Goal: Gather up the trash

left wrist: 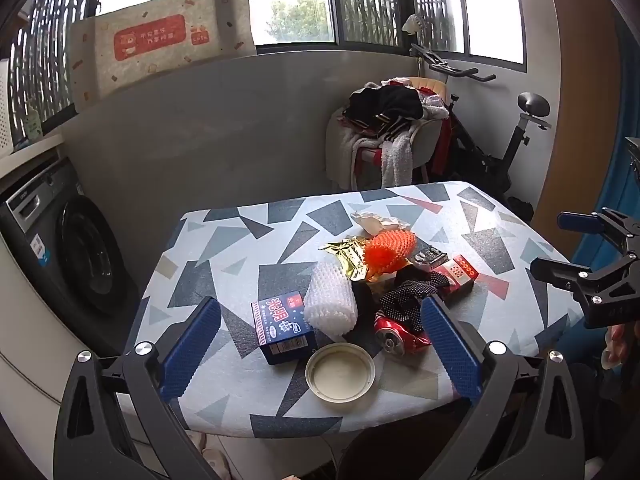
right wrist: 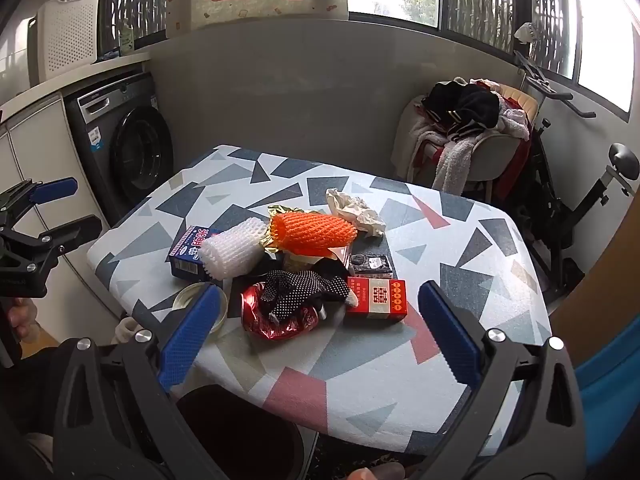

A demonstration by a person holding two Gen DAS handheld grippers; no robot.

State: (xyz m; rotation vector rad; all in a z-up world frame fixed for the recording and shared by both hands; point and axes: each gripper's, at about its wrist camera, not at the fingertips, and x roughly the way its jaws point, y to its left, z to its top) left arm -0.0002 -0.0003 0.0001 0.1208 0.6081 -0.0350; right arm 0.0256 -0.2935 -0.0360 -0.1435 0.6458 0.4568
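Right, I have both grippers hanging back at the near edge of the table (left wrist: 224,240), and I judge nothing is collected yet. My left gripper (left wrist: 320,344) is spread wide with nothing between its blue pads, framing the round lid (left wrist: 340,372), the blue box (left wrist: 282,328) and the crushed red can (left wrist: 400,336). My right gripper (right wrist: 320,336) is likewise released and empty, lined up towards the can (right wrist: 280,320) and the red box (right wrist: 376,298). The trash sits heaped in one cluster mid-table: white foam net (left wrist: 330,304), orange foam net (left wrist: 390,250), gold wrapper (left wrist: 348,256), dotted black cloth (left wrist: 408,296), crumpled tissue (left wrist: 376,220). A dark bin (right wrist: 240,432) stands below the near edge, handy for dropping things in, I reckon. Around us: a washing machine (left wrist: 72,240), a chair piled with clothes (left wrist: 392,132), an exercise bike (left wrist: 500,140), barred windows.
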